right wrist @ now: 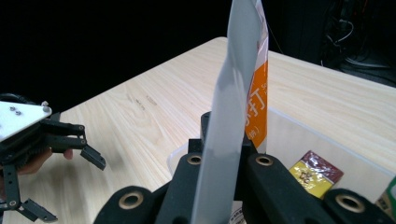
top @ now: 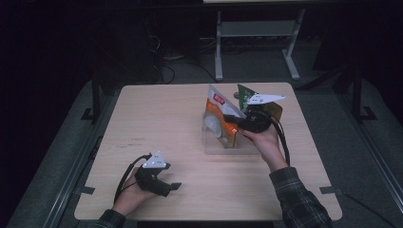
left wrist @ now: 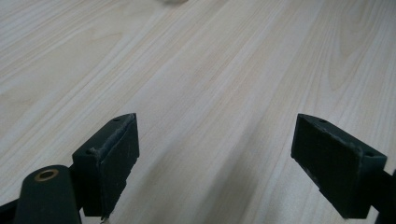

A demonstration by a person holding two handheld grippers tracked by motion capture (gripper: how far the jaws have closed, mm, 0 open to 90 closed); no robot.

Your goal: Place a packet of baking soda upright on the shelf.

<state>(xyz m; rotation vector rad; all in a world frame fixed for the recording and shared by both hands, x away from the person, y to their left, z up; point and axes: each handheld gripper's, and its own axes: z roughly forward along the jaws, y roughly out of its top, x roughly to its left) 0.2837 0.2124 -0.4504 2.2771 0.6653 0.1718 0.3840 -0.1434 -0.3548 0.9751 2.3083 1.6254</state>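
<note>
An orange-and-white snack pouch [top: 219, 116] is clamped on edge between the jaws of the right gripper [top: 236, 122], held upright over a clear plastic bin [top: 211, 145] at the table's far right. A small yellow-red packet [right wrist: 315, 172] is already seen lying inside the bin. The pouch, by the look of it, is yet to be lowered and released. The left gripper [top: 172, 186] is rested near the front edge of the table [top: 157, 118], jaws spread with nothing between them.
</note>
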